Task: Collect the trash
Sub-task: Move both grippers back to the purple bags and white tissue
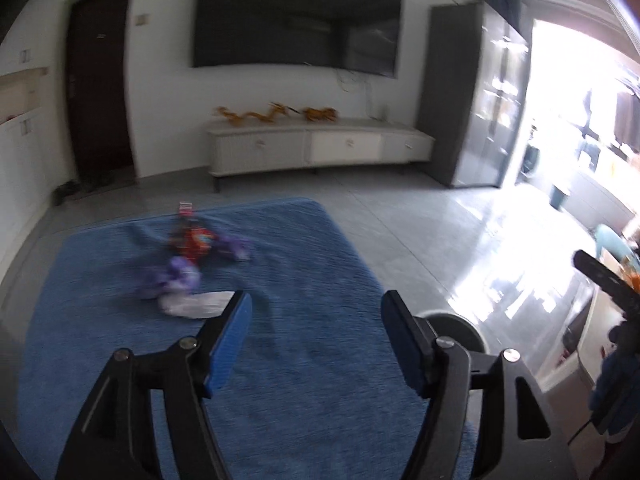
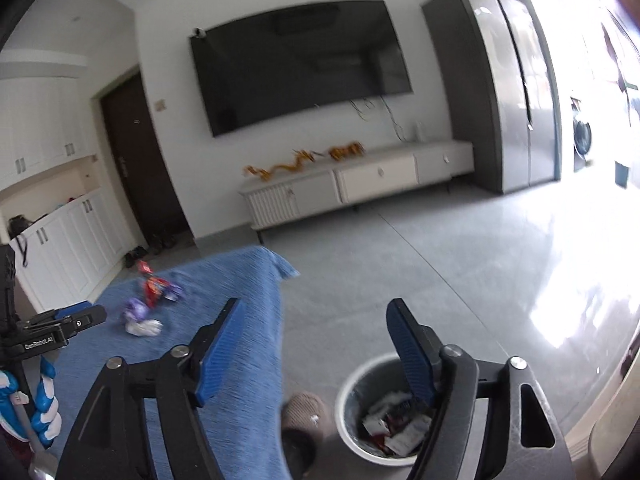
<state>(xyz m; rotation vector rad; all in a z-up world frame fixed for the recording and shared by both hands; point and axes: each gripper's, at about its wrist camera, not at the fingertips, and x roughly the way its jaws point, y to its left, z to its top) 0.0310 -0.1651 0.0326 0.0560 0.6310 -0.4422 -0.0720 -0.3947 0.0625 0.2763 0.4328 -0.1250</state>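
A small heap of trash lies on the blue cloth (image 1: 280, 360): a red snack wrapper (image 1: 194, 242), purple wrappers (image 1: 176, 276) and a crumpled white piece (image 1: 192, 304). My left gripper (image 1: 316, 312) is open and empty, just right of and nearer than the white piece. The heap also shows in the right wrist view (image 2: 150, 300). My right gripper (image 2: 316, 320) is open and empty, above the cloth's right edge and a grey trash bin (image 2: 352, 384) on the floor that holds several wrappers (image 2: 400, 428). The bin rim shows in the left wrist view (image 1: 452, 320).
A white TV cabinet (image 1: 320, 144) stands against the far wall under a large TV (image 1: 296, 16). A tall grey cabinet (image 1: 472, 92) stands at right. A brown slipper (image 2: 304, 412) lies beside the bin. The left gripper's body (image 2: 52, 332) shows at the left edge.
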